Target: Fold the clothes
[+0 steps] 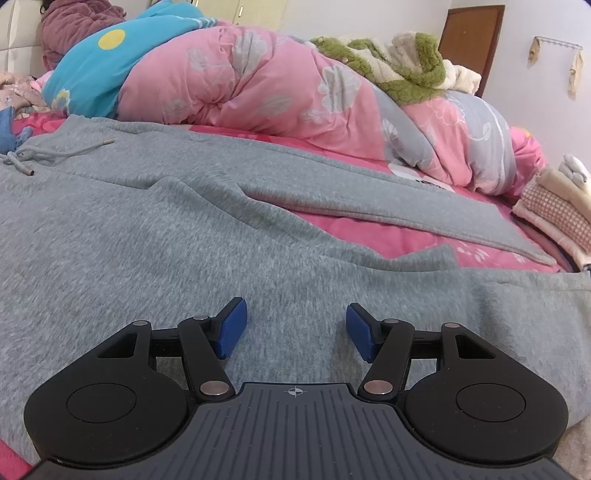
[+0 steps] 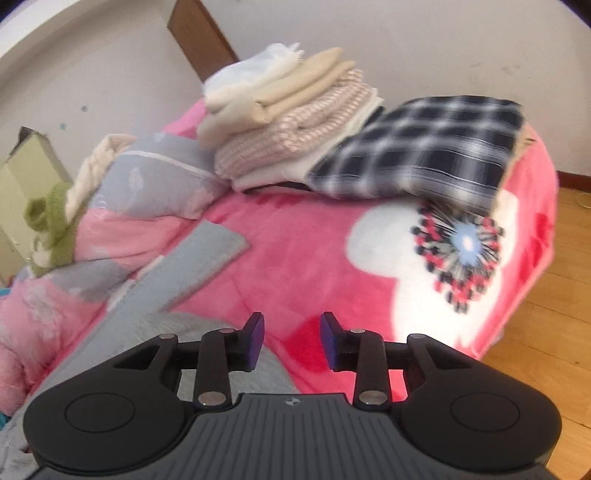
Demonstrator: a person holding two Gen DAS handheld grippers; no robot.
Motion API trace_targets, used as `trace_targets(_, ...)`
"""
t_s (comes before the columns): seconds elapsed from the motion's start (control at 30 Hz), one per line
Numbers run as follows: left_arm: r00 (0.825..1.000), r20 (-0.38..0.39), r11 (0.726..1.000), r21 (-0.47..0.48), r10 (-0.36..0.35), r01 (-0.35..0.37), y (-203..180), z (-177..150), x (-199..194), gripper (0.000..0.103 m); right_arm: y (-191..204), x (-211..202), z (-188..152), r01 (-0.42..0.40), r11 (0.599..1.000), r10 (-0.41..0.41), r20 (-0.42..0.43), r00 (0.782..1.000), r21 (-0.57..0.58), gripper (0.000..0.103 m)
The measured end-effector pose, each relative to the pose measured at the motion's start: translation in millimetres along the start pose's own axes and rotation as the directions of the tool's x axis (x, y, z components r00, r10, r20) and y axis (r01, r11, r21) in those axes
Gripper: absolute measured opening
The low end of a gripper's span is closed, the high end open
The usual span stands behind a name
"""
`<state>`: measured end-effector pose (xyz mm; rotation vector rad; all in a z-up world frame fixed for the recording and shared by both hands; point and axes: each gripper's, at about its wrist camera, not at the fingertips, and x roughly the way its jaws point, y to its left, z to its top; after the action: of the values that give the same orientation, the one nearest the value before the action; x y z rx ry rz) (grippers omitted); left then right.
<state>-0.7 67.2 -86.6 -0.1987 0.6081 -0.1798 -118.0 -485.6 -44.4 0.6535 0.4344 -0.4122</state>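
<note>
Grey sweatpants (image 1: pixel 147 229) lie spread flat across the bed in the left wrist view, their drawstring (image 1: pixel 22 158) at the far left and one leg running off to the right. My left gripper (image 1: pixel 296 314) hovers low over the grey fabric, open, with nothing pinched between its blue pads. In the right wrist view my right gripper (image 2: pixel 292 321) is open above the pink blanket (image 2: pixel 314 258), and nothing sits between its fingers. A grey leg of the sweatpants (image 2: pixel 192 266) stretches away at its left, with more grey cloth under the left finger.
A bunched pink floral quilt (image 1: pixel 258 81) fills the far side of the bed. A stack of folded cream and pink clothes (image 2: pixel 291 122) and a folded plaid garment (image 2: pixel 424 147) sit near the bed's end. Wooden floor (image 2: pixel 546 314) lies beyond the right edge. A person in maroon (image 1: pixel 74 22) sits far back.
</note>
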Motion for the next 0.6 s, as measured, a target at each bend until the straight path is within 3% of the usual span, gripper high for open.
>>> trace_targets(0.23, 1.0, 0.002, 1.0, 0.005, -0.003, 0.003, 1, 0, 0, 0.06, 44, 36, 18, -0.156, 0.987, 0.153, -0.086, 0.985, -0.041, 0.044)
trace_targets(0.3, 1.0, 0.002, 1.0, 0.008, -0.003, 0.003, 1, 0, 0, 0.06, 60, 49, 22, -0.184, 0.98, 0.175, -0.12, 0.977, -0.073, 0.052)
trace_targets(0.37, 1.0, 0.002, 1.0, 0.01, -0.004, 0.004, 1, 0, 0, 0.06, 76, 62, 27, -0.196, 0.974, 0.177, -0.151, 0.972, -0.117, 0.062)
trace_targets(0.6, 1.0, 0.005, 1.0, 0.002, -0.009, 0.009, 2, 0, 2, 0.06, 129, 128, 46, -0.199, 0.915, 0.076, -0.334, 0.94, -0.351, 0.067)
